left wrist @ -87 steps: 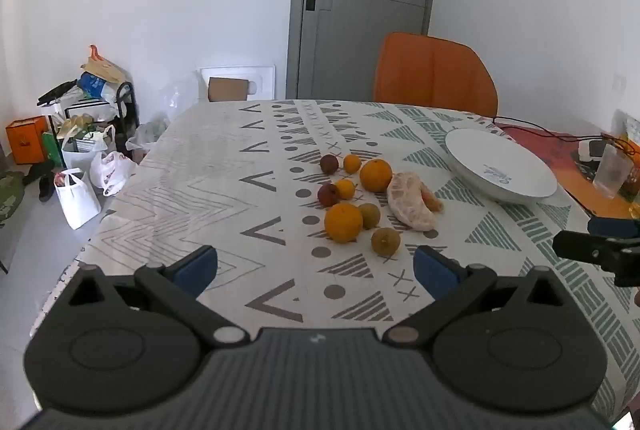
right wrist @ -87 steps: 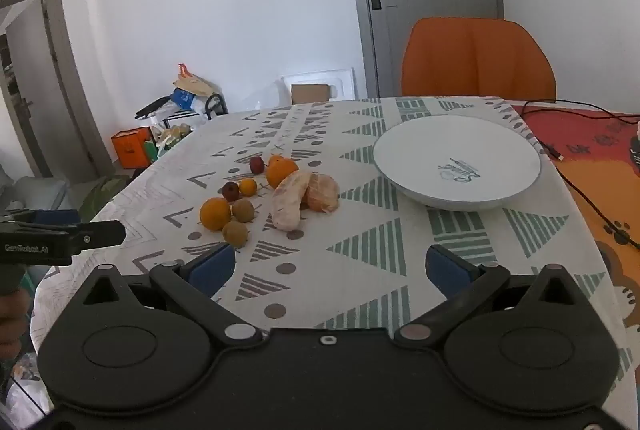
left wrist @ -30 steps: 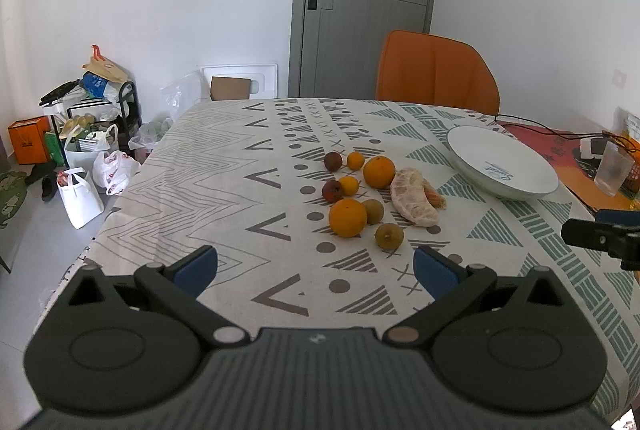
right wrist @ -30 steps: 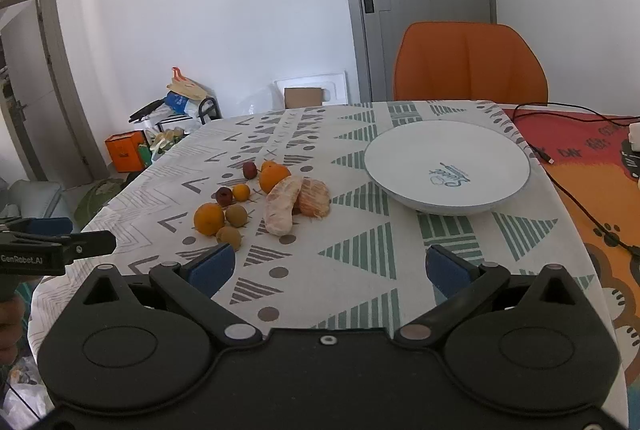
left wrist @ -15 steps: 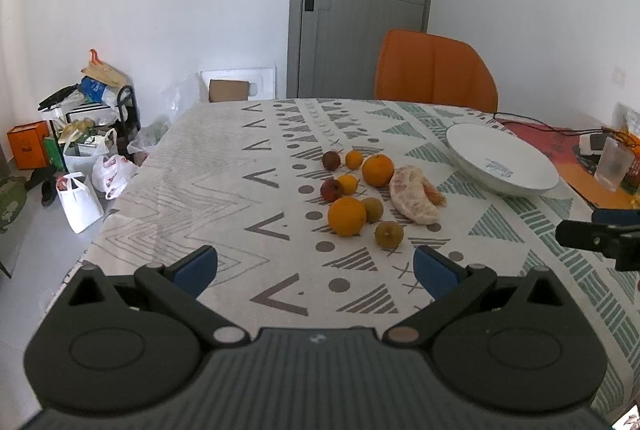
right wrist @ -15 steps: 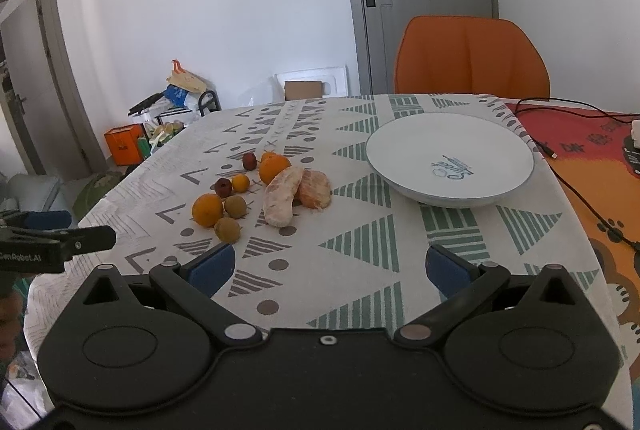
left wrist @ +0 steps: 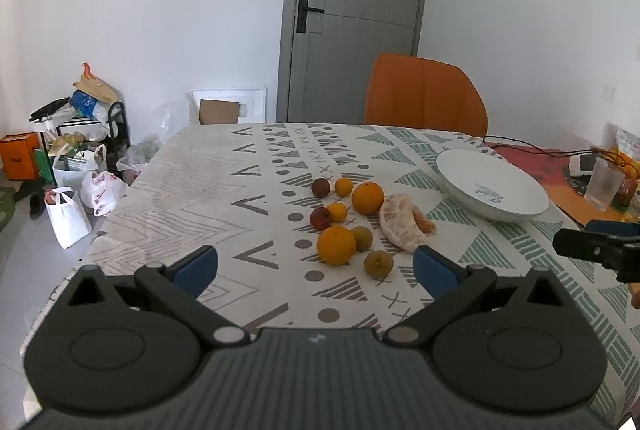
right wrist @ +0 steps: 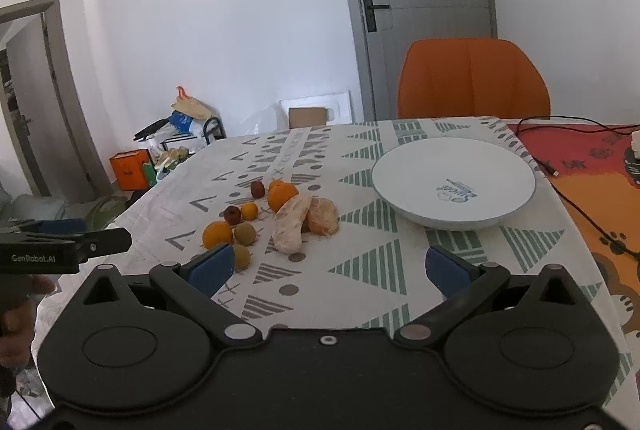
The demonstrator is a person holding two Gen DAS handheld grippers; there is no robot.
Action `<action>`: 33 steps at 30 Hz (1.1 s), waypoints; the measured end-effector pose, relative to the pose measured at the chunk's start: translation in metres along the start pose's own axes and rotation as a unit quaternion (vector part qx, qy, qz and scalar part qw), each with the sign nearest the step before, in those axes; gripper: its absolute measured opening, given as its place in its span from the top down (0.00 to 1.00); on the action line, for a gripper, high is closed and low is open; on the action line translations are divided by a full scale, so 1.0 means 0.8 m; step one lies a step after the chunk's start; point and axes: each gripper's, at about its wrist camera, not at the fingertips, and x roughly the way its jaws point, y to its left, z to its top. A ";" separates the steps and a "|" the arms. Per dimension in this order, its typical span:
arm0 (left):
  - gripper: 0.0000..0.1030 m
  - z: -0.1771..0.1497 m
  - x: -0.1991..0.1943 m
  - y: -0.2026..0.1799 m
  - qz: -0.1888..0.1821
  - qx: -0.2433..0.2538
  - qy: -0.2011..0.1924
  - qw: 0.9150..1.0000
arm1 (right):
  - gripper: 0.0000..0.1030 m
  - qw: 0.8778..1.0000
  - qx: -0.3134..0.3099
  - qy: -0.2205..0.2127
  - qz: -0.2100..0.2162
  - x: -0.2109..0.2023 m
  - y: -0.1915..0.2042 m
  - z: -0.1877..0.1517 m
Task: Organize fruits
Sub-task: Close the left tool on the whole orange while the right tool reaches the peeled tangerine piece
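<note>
The fruit lies loose in one cluster near the middle of the table (left wrist: 192, 182), on its white cloth patterned with grey and green shapes. From the left wrist view the cluster holds a large round orange (left wrist: 336, 245) nearest the camera, a second large orange (left wrist: 367, 198) at its 1 o'clock, two small yellow-orange citrus (left wrist: 343, 186) (left wrist: 337, 212), two dark red round fruits (left wrist: 321, 187) (left wrist: 320, 218), two dull green-brown round fruits (left wrist: 362, 238) (left wrist: 378, 263), and a pale peeled citrus half (left wrist: 400, 220) with an orange peeled segment cluster (left wrist: 424, 223) touching its far side.

None of it has been sorted, as far as the pictures show. The wide white ceramic plate with a blue mark (right wrist: 452, 186) sits empty at about 2 o'clock from the cluster, well apart from it, so I judge the whole job is left: every piece has yet to go to the plate, if the plate is the goal.

The peeled half is the only long piece. In the right wrist view its long axis runs from about 7 o'clock to 1 o'clock, the nearer end toward the camera; which end is the stem end is too soft to tell.

The left claw (left wrist: 315, 269) hangs over the near table edge with its blue pads spread wide and nothing between them. The right claw (right wrist: 328, 267) is likewise spread wide and empty, the cluster at its 11 o'clock.
</note>
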 end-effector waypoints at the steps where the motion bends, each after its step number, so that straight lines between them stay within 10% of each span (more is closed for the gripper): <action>1: 0.00 0.000 0.002 0.000 0.001 0.000 -0.001 1.000 | 0.00 1.000 0.001 0.000 -0.001 0.002 0.000 0.000; 33: 0.45 -0.004 0.107 0.012 -0.029 -0.030 0.049 0.998 | 0.20 0.999 -0.013 0.036 0.008 0.092 -0.006 -0.013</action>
